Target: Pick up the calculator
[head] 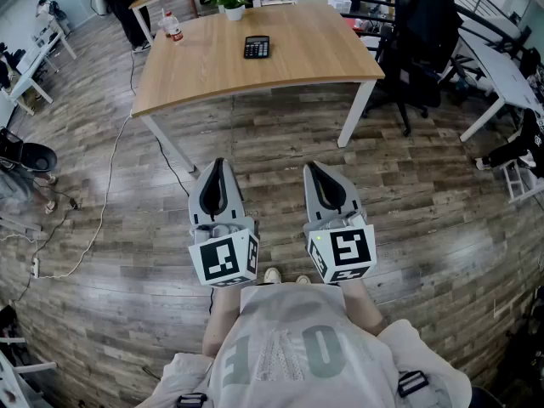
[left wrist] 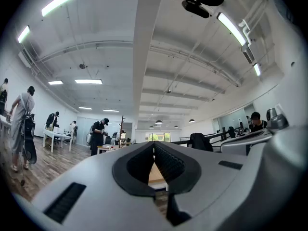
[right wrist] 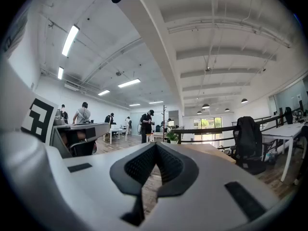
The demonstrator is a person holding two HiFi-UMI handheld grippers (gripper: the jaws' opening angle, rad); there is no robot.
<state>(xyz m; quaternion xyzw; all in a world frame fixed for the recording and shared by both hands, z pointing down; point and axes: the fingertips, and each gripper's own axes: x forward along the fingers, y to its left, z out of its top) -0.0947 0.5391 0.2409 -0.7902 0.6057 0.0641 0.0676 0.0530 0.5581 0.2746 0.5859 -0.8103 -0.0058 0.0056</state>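
Sitting well beyond both grippers [head: 219,163] [head: 312,168] is the calculator [head: 257,47].

The table [head: 212,75] stands ahead of you, with the calculator [head: 257,47] on it toward the far side, a potted plant [head: 229,1] behind that at the far edge and a bottle [head: 172,27] near the far left corner. An office chair [head: 421,32] sits right of the table. Your left gripper [head: 219,163] and right gripper [head: 314,167] are side by side, well short of the table.

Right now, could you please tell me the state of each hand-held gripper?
Left hand-held gripper: closed, holding nothing.
Right hand-held gripper: closed, holding nothing.
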